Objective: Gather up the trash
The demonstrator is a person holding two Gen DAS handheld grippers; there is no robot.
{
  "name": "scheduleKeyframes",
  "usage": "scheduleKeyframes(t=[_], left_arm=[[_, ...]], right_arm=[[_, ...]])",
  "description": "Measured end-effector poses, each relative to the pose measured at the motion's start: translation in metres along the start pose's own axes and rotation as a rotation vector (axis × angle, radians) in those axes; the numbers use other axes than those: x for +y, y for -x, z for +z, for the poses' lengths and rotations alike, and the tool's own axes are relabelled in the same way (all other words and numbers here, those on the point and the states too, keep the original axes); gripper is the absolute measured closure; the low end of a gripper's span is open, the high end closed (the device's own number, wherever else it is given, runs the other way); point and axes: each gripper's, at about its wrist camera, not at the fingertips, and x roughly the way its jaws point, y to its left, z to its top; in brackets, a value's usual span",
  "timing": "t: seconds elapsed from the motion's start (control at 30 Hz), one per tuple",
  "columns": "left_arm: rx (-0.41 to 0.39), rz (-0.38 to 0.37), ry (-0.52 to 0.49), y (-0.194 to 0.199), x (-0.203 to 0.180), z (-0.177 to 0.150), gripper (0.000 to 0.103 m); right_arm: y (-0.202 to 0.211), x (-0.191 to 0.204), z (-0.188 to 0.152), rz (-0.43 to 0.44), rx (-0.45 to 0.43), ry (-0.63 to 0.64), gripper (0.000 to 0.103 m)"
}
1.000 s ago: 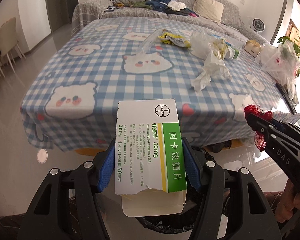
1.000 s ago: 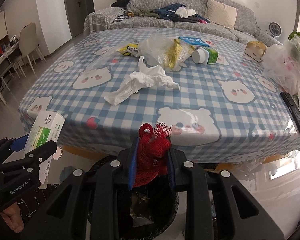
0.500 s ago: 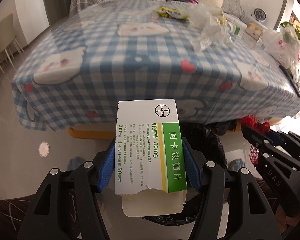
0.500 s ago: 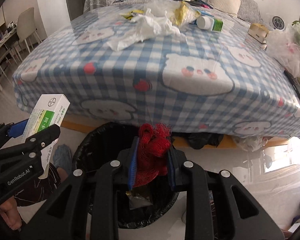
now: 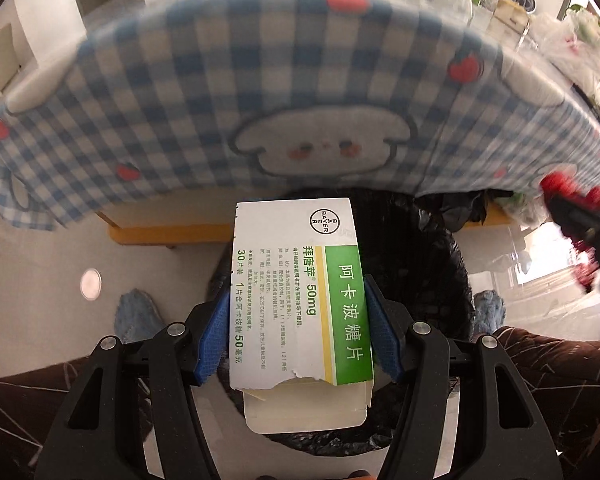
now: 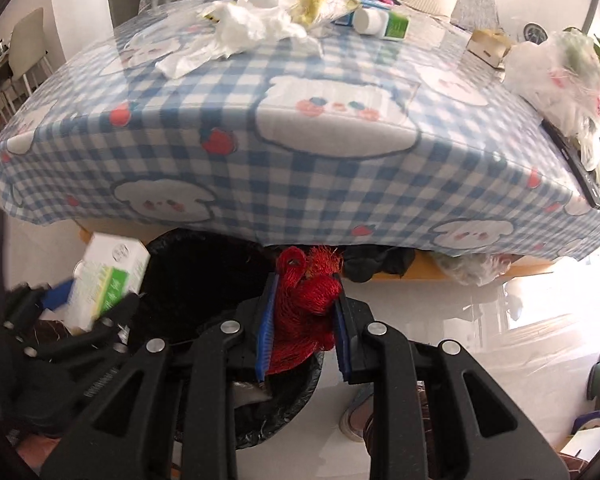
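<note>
A: Start big. What's the layout?

B: The counter (image 6: 300, 152), under its blue checked cloth, fills the far half of both views, with crumpled plastic and tissue (image 6: 260, 28) left on its far side. Tucked at its near edge on the floor sits the black-lined trash bin (image 6: 204, 264).

A: And the hands?

B: Both are over the bin, so this looks like the dropping step. The left gripper (image 5: 296, 332) is clamped about halfway open on a white-and-green medicine box (image 5: 300, 292), torn flap toward the camera, directly above the bin's mouth. The right gripper (image 6: 304, 320) is squeezed nearly closed on a wad of red mesh netting (image 6: 304, 300), hanging over the bin's right rim.

A: What does the next move call for?

B: I'd say simply opening the jaws. The box should fall straight in. The netting sits nearer the rim and may snag on the pads, so a nudge left toward the bin's middle before letting go seems wise. Then back to the counter for the plastic.
</note>
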Motion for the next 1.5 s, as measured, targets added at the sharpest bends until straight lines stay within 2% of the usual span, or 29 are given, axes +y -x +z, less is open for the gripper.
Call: scheduleKeyframes(t=[0.27,0.6,0.67,0.73,0.8,1.0,1.1,1.3,1.5], left_arm=[[0.013,0.002,-0.058,-0.025,-0.026,-0.01,0.043],[0.061,-0.043,-0.116,-0.051,-0.052,-0.02,0.043],[0.056,-0.046,-0.116,-0.05,-0.053,-0.02,0.042],[0.049,-0.044,-0.117,-0.048,-0.053,-0.019,0.035],[0.031,-0.04,-0.114,-0.043,-0.05,-0.017,0.026],[-0.015,-0.041,-0.092,-0.023,-0.035,-0.009,0.014],[-0.037,-0.027,-0.07,-0.015,-0.022,-0.005,0.007],[-0.054,-0.014,-0.025,-0.002,0.011,0.002,0.006],[-0.047,0.007,0.013,-0.002,0.039,0.005,0.006]], right_arm=[[0.001,-0.006,0.004,-0.015,-0.009,-0.01,0.079],[-0.001,-0.011,0.007,-0.031,-0.012,-0.029,0.079],[-0.003,-0.012,0.007,-0.033,-0.005,-0.036,0.079],[-0.008,-0.013,0.006,-0.038,0.01,-0.044,0.079],[-0.014,-0.015,0.004,-0.056,0.027,-0.053,0.078],[-0.033,-0.018,-0.007,-0.071,0.067,-0.087,0.078],[-0.044,-0.017,-0.015,-0.046,0.1,-0.111,0.078],[-0.059,-0.013,-0.026,-0.026,0.125,-0.152,0.078],[-0.063,0.001,-0.03,-0.003,0.094,-0.161,0.078]])
